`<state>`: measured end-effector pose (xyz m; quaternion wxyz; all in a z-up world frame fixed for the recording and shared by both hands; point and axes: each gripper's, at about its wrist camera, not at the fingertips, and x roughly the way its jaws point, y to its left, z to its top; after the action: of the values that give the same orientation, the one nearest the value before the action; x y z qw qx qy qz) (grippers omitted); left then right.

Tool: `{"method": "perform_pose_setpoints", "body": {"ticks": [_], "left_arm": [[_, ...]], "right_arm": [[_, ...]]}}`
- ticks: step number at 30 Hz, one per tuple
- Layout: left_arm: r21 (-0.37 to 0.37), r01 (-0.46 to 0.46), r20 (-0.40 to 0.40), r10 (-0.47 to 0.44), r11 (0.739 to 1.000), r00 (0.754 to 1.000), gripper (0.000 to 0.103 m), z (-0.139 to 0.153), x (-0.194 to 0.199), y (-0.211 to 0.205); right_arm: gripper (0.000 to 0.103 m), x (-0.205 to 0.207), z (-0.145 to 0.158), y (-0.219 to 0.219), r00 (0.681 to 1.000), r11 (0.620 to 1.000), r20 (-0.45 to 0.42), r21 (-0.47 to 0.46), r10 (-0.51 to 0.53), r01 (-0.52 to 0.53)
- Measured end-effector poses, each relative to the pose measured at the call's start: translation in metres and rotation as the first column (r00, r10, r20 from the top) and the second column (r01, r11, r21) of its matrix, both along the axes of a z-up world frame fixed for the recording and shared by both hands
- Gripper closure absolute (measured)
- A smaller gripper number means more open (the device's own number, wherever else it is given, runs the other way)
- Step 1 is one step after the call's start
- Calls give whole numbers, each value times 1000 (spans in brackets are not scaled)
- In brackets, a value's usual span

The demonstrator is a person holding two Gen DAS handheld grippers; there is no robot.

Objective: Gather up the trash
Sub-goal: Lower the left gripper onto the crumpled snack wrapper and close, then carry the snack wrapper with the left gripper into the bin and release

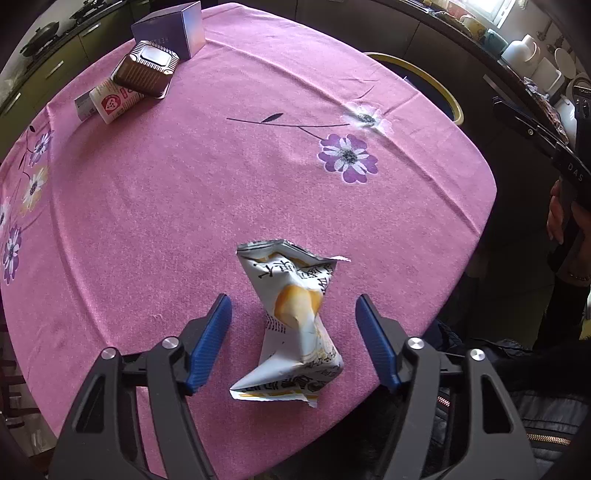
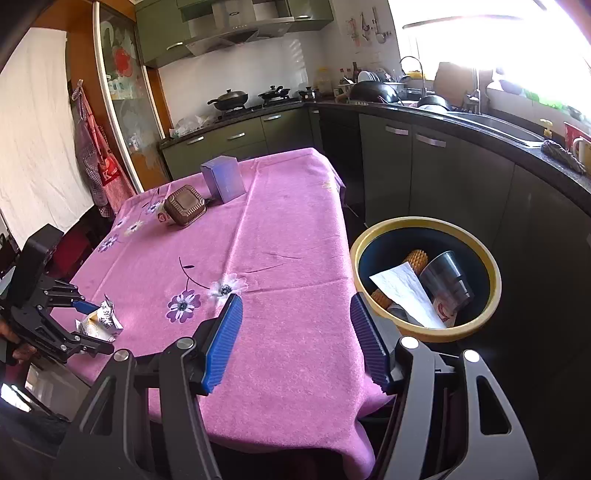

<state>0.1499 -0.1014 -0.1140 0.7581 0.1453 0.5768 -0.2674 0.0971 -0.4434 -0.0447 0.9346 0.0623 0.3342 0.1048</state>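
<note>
Pink flowered cloth (image 1: 184, 192) covers a table in a kitchen with green cabinets (image 2: 229, 138), pans on the stove and a dark counter (image 2: 480, 129) under a bright window. Near the table's front edge lies a crumpled wrapper (image 1: 291, 321), white with orange print, resting on the cloth. The left gripper (image 1: 293, 339) points steeply down over it, its blue pads (image 1: 210, 343) standing either side of the wrapper with clear gaps, so the jaws are apart and not pressing it. In the right wrist view the same gripper (image 2: 86, 325) shows at the left edge with the wrapper (image 2: 99, 321) between its fingers. The right gripper (image 2: 295, 339) hangs over the table's near right corner, jaws apart with nothing between them, only cloth (image 2: 288, 229) and the table edge below. Just beside that corner, on the floor, stands a bin (image 2: 495, 280) with a yellow rim, holding a dark cup (image 2: 447, 280), white paper (image 2: 402, 291) and a corn cob (image 2: 417, 260). At the far end of the table sit a purple box (image 1: 173, 31), a brown ribbed tray (image 1: 146, 72) lying tilted, and a small white carton (image 1: 110, 103) partly under the tray. A hand (image 1: 556, 214) grips the right gripper's handle at the left view's right edge.
</note>
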Motion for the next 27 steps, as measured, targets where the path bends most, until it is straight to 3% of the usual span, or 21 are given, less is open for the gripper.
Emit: {"method": "perform_pose_setpoints", "body": {"ticks": [8,14,19,23,27], "left_arm": [[16,12,13,-12,1000,1000,73,2,-4,-2],[18,23,40,-24,1000,999,75,6,-7,-8],[-1,55,93,-54,999,994,75,30,-3,-20],[-34,135,142,-129,990,982,75,59,8,-48],[-71,248,172,-233,966,957,75,82,25,-104]], "right_arm": [[41,0,-4,-4,1000,1000,-6,6,-3,3],[41,-1,-6,-8,1000,1000,-10,5,-10,10],[41,-5,-7,-15,999,999,-14,-16,-44,44],[41,-10,-11,-29,996,996,-24,-15,-84,83],[41,-17,-12,-48,991,992,-23,1,-130,130]]}}
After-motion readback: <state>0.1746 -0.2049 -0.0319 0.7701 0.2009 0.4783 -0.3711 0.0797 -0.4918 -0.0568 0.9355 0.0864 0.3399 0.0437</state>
